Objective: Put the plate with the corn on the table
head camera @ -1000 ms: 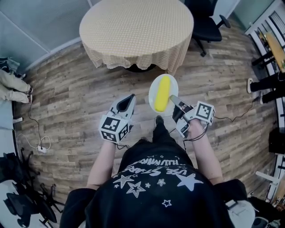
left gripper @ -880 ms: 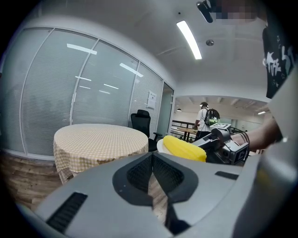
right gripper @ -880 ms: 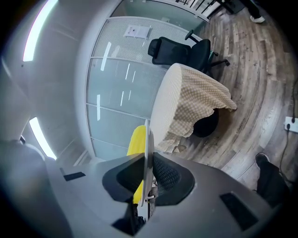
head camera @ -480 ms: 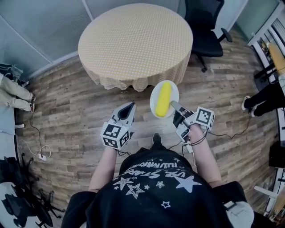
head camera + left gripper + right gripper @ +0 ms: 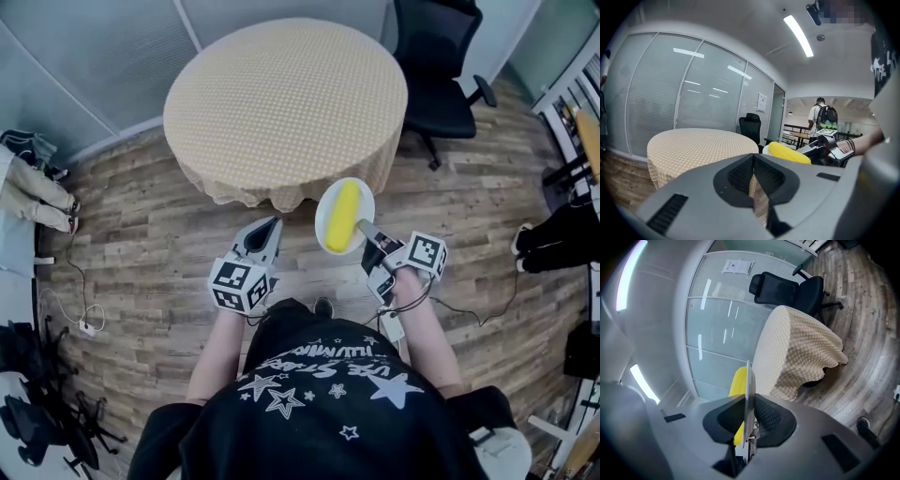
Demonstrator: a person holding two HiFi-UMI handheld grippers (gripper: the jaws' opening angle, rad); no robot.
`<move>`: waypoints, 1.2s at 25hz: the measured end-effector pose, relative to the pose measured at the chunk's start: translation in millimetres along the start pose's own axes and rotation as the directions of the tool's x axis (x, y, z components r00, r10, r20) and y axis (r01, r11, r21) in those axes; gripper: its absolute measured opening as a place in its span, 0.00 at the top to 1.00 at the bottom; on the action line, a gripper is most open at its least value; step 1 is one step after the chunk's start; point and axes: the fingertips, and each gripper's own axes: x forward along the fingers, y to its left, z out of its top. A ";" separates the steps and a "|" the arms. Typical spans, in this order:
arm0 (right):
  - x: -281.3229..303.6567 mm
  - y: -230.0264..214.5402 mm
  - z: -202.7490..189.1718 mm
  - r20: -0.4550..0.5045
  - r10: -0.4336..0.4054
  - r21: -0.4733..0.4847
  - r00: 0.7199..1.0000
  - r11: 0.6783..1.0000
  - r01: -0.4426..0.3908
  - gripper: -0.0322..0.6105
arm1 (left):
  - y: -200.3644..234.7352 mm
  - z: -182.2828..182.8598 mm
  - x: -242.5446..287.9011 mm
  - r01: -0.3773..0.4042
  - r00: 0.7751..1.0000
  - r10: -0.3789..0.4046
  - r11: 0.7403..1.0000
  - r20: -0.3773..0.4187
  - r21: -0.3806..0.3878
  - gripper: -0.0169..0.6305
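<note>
The round worktop stands straight ahead, its checked cloth open from rim to rim, so tongs can come in over the near edge at any point. The cloth's skirt hangs down the near side and closes off the space beneath. The plate with the corn, clamped by its rim in the right tongs, hangs close to that near edge, right of centre. The left tongs, closed on nothing, hover beside it, apart from the plate. A black office chair crowds the worktop's far right side. The wooden floor to the left lies open, with cables at its far edge.
</note>
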 end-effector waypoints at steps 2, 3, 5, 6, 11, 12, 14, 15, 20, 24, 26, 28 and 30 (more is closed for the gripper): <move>1.9 -2.7 2.7 -0.008 0.006 0.005 1.000 1.000 -0.006 0.87 | 2.5 -0.3 2.7 -0.015 1.000 0.015 1.000 0.000 -0.006 0.97; 2.2 -3.9 3.0 -0.011 0.010 0.007 1.000 1.000 -0.010 0.87 | 2.7 -0.9 2.6 -0.019 1.000 0.019 1.000 -0.001 -0.007 0.97; 3.4 -6.2 4.2 -0.017 0.016 0.011 1.000 1.000 -0.016 0.87 | 2.8 -1.0 3.0 -0.022 1.000 0.022 1.000 -0.003 -0.006 0.97; 5.2 -6.9 6.4 -0.019 0.017 0.014 1.000 1.000 -0.017 0.87 | 3.9 0.3 5.0 -0.023 1.000 0.023 1.000 -0.004 -0.003 0.97; 16.7 -9.7 18.6 -0.016 0.024 -0.001 1.000 1.000 -0.024 0.87 | 14.4 4.4 25.3 -0.019 1.000 0.018 1.000 0.004 0.011 0.97; 15.9 -10.4 17.8 -0.011 0.031 -0.005 0.999 1.000 -0.031 0.87 | 14.5 2.2 27.8 -0.014 1.000 0.014 1.000 0.007 0.013 0.97; 19.0 -11.3 23.6 0.001 0.035 -0.011 0.999 0.999 -0.035 0.87 | 18.4 2.2 38.9 0.000 1.000 0.000 1.000 0.010 0.011 0.96; 25.6 -10.7 32.6 0.007 0.033 -0.011 0.999 0.999 -0.033 0.87 | 24.2 6.6 49.7 0.009 1.000 -0.009 1.000 0.011 0.008 0.97; 60.0 -4.8 77.8 0.019 0.034 -0.009 0.999 0.999 -0.034 0.87 | 54.0 27.7 105.0 0.055 0.999 -0.055 0.999 0.004 0.001 0.97; 85.5 -6.8 103.8 0.038 0.024 0.018 0.999 1.000 -0.025 0.87 | 73.0 39.4 139.7 0.084 0.996 -0.084 0.996 -0.002 0.013 0.96; 99.7 -8.6 117.5 0.043 0.018 0.025 0.999 1.000 -0.019 0.87 | 84.2 46.2 157.1 0.095 0.996 -0.094 0.995 -0.005 0.020 0.97; 114.3 -12.5 130.5 0.050 0.008 0.039 0.999 0.999 -0.010 0.87 | 96.2 52.8 173.7 0.105 0.994 -0.105 0.994 -0.004 0.013 0.97; 132.3 -16.2 141.8 0.060 -0.004 0.049 0.998 0.999 0.001 0.87 | 111.7 60.3 187.9 0.114 0.993 -0.114 0.993 -0.002 0.003 0.96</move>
